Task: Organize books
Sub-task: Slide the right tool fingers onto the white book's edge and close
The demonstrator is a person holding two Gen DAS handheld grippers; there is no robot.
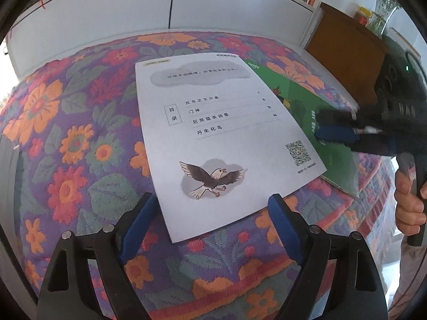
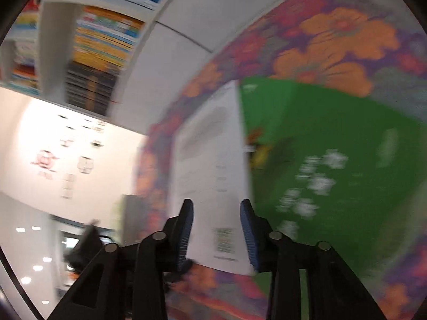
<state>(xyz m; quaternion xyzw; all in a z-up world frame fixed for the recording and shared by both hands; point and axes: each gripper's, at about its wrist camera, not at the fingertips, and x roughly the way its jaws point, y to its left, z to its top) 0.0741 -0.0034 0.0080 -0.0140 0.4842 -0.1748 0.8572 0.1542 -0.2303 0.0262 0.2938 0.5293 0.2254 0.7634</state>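
Squaring up two thin books on the flowered bench before shelving.

Left hand-held gripper [image 1: 210, 208] tilted steeply down, wide open, empty, hovering just short of the near edge of the white book [image 1: 221, 138] with the eagle drawing. Right hand-held gripper [image 2: 216, 229] angled down from the side, partly open, gripping nothing; white book's corner lying between its blue pads, green book [image 2: 333, 165] just beyond to its right, partly under the white one. Likely next: closing on the white book's edge to lift it, then carrying toward the bookshelf [image 2: 104, 53] behind the bench [image 1: 66, 133].
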